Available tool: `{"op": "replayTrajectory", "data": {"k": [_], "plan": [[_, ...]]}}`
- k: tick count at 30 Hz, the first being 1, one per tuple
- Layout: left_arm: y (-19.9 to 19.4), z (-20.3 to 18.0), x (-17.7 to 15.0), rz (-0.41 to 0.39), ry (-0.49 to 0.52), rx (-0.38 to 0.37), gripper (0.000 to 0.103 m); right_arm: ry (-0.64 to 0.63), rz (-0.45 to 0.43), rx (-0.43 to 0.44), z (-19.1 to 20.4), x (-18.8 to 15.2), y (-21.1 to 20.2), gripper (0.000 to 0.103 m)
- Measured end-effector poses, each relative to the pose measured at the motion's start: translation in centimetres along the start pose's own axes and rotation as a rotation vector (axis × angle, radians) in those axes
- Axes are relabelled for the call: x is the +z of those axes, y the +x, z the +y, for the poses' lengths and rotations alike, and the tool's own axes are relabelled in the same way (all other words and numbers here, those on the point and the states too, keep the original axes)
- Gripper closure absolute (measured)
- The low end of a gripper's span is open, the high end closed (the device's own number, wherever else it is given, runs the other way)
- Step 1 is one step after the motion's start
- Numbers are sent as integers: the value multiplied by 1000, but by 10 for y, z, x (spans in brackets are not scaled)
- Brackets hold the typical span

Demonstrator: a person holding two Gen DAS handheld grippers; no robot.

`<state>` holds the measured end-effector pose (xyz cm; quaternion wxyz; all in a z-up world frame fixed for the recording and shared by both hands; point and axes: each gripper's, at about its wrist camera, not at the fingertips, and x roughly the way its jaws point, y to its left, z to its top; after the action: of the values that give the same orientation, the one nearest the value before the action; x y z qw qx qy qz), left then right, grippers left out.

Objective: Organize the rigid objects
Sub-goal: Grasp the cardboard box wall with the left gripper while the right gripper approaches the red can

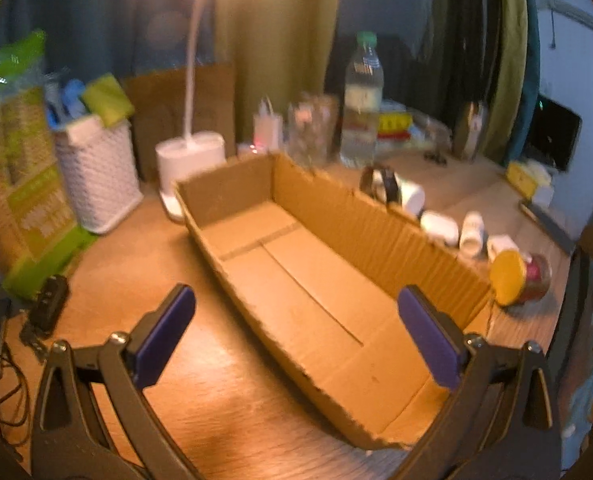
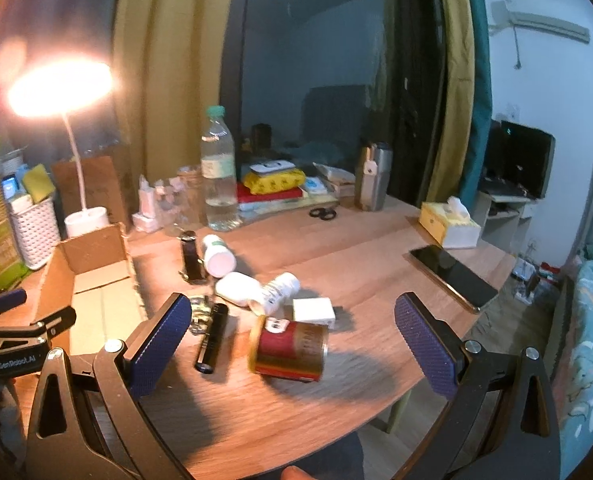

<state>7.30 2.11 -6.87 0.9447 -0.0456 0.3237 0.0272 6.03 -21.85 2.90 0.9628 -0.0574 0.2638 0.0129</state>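
Plainly, the right tool (image 2: 288, 332) sits nearest the red tin (image 2: 290, 350), which lies on its side on the counter (image 2: 376, 264) just ahead of it, between the wide-apart pads, long axis running across them. The left tool (image 1: 296, 334), also spread and holding nothing, hovers over the empty cardboard box (image 1: 316, 292), which lies to the tin's left.
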Motion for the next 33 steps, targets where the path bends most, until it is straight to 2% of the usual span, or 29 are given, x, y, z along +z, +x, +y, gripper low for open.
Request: {"op": "replayTrajectory", "data": {"k": [1,2,4,6,10,12,13,14,15,17,20,28,33], "plan": [[7,0,1,24,7,3,6,8,7,-4,-3,-1,3,0],[14,-1,1,52,19,7,14,12,11,-5,-4,-2,5,0],[27,-2,0,110,33,6,21,14,18,-10,-6,-3,8,0],[36,-2,-1,146,40,9,23,16,27,-9,-7,-6,12,0],[49,-4,-3,218,73,-14,42,21,51,-7,-9,-12,21,0],[53,-8,-2,232,120,-7,52,29,64,-5,-9,-14,25,0],[56,-8,-1,245,142,-5,63,34,69,-4,-9,-15,28,0],[60,-8,0,267,161,-13,69,39,75,-3,-10,-16,31,0],[61,-9,1,268,180,-19,70,44,86,-2,-10,-18,34,0],[62,-11,4,261,246,2,81,49,103,3,-10,-20,41,0],[65,-6,6,255,281,2,86,51,118,-2,-8,-23,49,0],[65,7,8,207,211,-56,87,44,154,-62,-3,-24,74,0],[66,10,9,201,186,-65,87,53,170,-69,-2,-27,84,0]]}}
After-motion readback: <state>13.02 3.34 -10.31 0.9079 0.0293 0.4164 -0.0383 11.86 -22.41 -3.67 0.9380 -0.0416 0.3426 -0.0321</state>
